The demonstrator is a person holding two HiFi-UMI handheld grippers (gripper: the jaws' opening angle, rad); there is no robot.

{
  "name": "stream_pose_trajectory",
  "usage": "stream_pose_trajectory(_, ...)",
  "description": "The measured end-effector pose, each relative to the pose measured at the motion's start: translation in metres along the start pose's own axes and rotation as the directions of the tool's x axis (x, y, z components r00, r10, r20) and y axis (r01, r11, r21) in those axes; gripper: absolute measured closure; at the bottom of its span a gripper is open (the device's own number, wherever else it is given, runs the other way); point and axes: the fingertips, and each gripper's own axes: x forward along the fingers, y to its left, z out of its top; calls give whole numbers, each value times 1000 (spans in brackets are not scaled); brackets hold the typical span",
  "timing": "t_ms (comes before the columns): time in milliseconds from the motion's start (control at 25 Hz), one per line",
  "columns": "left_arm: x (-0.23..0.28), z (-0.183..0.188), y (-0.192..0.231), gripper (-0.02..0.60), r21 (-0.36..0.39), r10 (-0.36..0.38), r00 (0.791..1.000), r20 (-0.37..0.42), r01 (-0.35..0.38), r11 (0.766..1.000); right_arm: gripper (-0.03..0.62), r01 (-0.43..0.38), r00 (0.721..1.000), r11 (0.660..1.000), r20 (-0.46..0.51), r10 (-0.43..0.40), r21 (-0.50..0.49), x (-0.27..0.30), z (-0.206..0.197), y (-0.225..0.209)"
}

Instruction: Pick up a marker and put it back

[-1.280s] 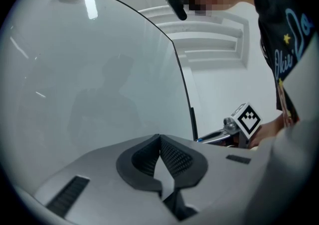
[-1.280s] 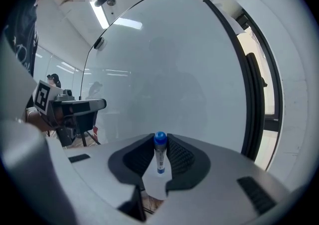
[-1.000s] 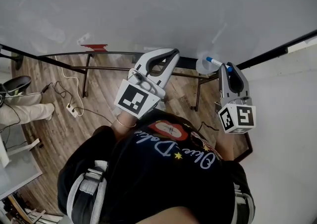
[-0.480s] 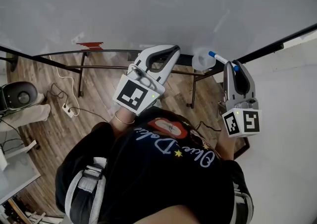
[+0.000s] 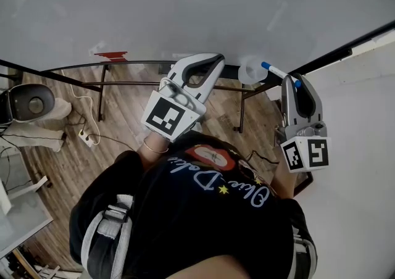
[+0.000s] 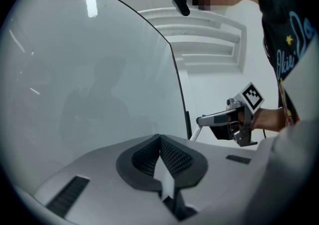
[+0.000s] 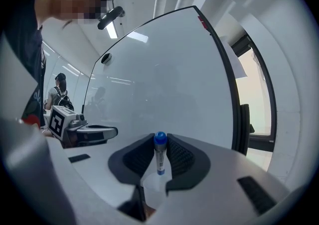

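Office or meeting room, indoors.
Big whiteboard (image 5: pixel 185 6) in a black frame on black metal legs (image 5: pixel 241 111), blue-capped marker (image 5: pixel 278 72) at its lower edge. Wood-look plank floor (image 5: pixel 74 160) with white power strip (image 5: pixel 84 138) and loose cables. Looks like a dark office chair (image 5: pixel 28 102) at left edge. Plain white wall (image 5: pixel 364 117) on the right. Right gripper view: strip light (image 7: pixel 110 30) on white ceiling, bright window (image 7: pixel 256 99) beside the board, person with a backpack (image 7: pixel 59 94) standing far back.
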Motion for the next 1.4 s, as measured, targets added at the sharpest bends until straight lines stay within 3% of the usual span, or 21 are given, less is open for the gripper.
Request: stream_pose_trajectory(1400,-3,0,3,578,12,18,1000,-12,-18,1000,520,-8,1000,1000,-4,8,5,3,-4,-1)
